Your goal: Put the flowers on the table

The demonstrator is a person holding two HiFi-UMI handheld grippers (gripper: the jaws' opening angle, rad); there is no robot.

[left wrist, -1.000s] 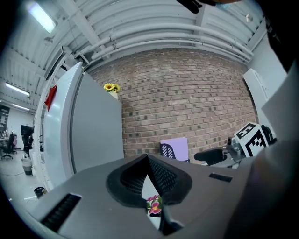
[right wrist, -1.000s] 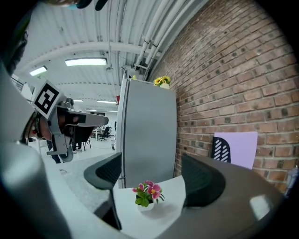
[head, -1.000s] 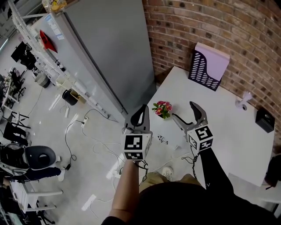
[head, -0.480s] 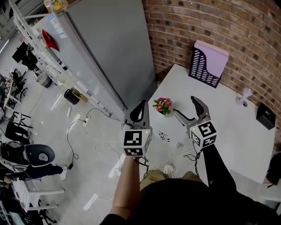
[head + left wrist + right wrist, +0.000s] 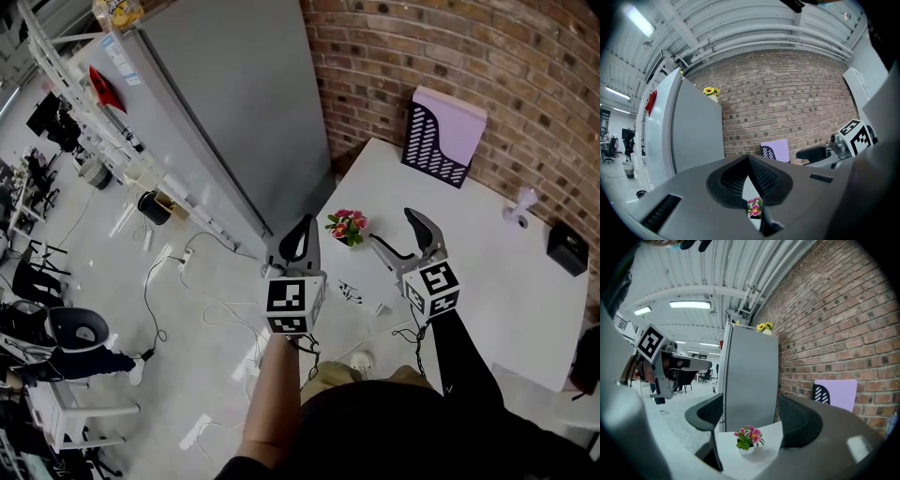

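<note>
Though held out past the tall grey cabinet and over the floor, grips nothing on the left: left gripper with jaws clenched together, tips meeting, only a thin wedge of gap beneath them in the left gripper view. Through that wedge, a sliver of the flowers, well beyond the tips and apart from them. Further right in the head view, the same flowers: pink blooms and green leaves in a small white pot, upright on the white table, near the table corner closest to the cabinet. Next, right gripper, near the table's near edge, jaws spread wide and released, nothing between the pads. In the right gripper view, flowers framed in the gap yet standing ahead of both jaws, touching neither. Beyond, against the brick wall: a purple-and-black file holder, then a small black box at the table's far right.
</note>
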